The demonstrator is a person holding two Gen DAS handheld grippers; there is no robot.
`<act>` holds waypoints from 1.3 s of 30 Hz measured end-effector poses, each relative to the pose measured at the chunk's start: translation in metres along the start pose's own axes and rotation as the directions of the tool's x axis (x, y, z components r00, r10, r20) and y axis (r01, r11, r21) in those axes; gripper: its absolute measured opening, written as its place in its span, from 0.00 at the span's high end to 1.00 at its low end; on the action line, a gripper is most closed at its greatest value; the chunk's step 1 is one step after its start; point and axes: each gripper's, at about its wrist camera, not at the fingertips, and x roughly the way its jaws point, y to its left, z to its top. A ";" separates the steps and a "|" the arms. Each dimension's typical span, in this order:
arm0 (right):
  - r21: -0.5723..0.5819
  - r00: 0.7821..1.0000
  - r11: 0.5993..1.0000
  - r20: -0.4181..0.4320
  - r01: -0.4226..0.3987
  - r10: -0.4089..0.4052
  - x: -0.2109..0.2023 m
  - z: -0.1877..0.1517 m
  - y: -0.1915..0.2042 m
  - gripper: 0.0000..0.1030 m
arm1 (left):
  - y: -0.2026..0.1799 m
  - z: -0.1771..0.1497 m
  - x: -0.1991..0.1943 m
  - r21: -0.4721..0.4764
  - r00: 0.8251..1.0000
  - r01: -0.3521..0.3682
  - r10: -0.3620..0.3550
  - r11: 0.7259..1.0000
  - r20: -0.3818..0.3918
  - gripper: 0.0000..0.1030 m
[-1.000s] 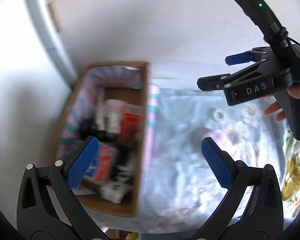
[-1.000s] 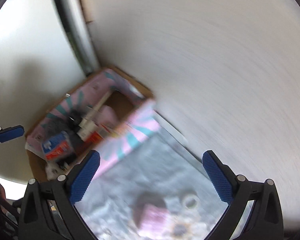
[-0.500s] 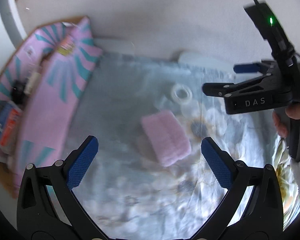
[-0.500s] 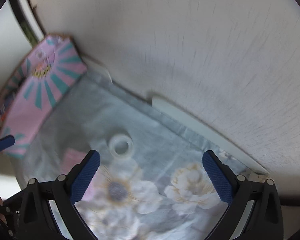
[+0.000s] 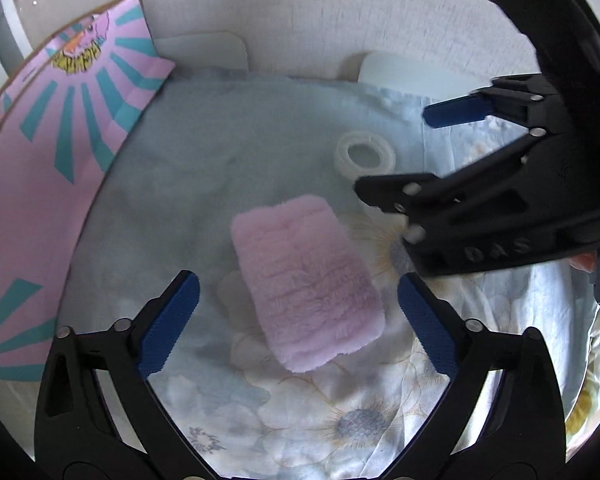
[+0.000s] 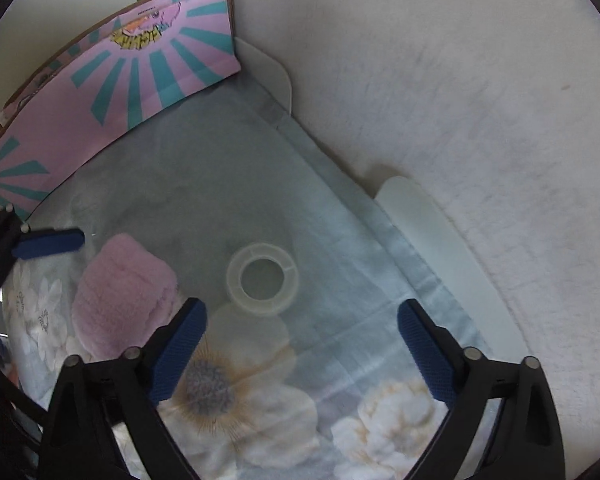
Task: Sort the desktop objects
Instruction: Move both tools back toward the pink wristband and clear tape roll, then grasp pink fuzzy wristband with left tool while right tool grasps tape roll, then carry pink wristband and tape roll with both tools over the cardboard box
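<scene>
Blue ribbed pads faced each other on both tools: two grippers, two pads each. Left gripper (image 5: pixel 298 322) stood with jaws wide apart; they had just been closing a little, and the one pink fluffy pad (image 5: pixel 306 280) lay between the fingers, untouched by either. Right gripper (image 6: pixel 302 354) also stood wide apart, jaws likewise just closing slightly, with nothing pinched; the one tape roll (image 6: pixel 262 278) lay just beyond its fingertips at 12 o'clock.

Count of loose items on the cloth: two. The pink pad was a soft, rounded rectangle of ribbed plush, lying flat. The tape roll was a translucent whitish ring, lying flat with its hole up, at 1 o'clock from the pad in the left wrist view and apart from it.

Surface: one pale blue cloth (image 6: pixel 204 184) printed with large cream and grey flowers, lightly creased. A white tabletop (image 6: pixel 452 248) showed past its far edge, with rounded corners.

One cardboard box (image 6: pixel 112 80) stood at 10 o'clock along the cloth's edge, its wall pink with teal rays and a cartoon print, brown board at the rim. Contents could not be seen.

Beyond, a rough off-white wall (image 6: pixel 440 80) closed the scene.
</scene>
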 end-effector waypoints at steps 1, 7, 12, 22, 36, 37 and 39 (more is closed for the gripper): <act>0.002 1.000 1.000 -0.003 -0.006 0.006 0.002 0.000 0.000 0.19 | 0.001 -0.002 0.002 -0.002 1.000 0.004 -0.004 1.000 -0.008 0.14; -0.013 0.999 0.999 0.007 -0.036 0.036 0.010 0.002 0.005 0.32 | 0.005 -0.007 -0.001 0.029 1.000 -0.023 0.023 0.999 0.011 0.38; 0.014 0.999 0.999 0.025 -0.036 0.036 0.007 0.001 0.000 0.51 | 0.019 -0.004 -0.009 -0.008 1.000 0.008 -0.008 1.000 0.002 0.58; 0.075 1.000 0.997 0.025 -0.016 0.014 -0.001 -0.008 -0.007 0.62 | 0.030 0.001 -0.030 -0.004 1.000 0.022 -0.022 1.000 0.013 0.58; 0.099 1.000 0.995 0.014 0.020 -0.022 -0.040 -0.009 -0.003 0.62 | 0.056 0.037 -0.077 0.021 0.997 0.028 -0.030 0.999 0.068 0.58; 0.097 1.000 0.995 0.014 0.023 -0.024 -0.045 -0.005 -0.002 0.62 | 0.061 0.042 -0.086 0.024 0.996 0.029 -0.031 0.999 0.079 0.58; 0.095 1.000 0.995 0.016 0.022 -0.024 -0.058 0.005 0.001 0.62 | 0.068 0.051 -0.099 0.027 0.996 0.032 -0.034 0.999 0.084 0.58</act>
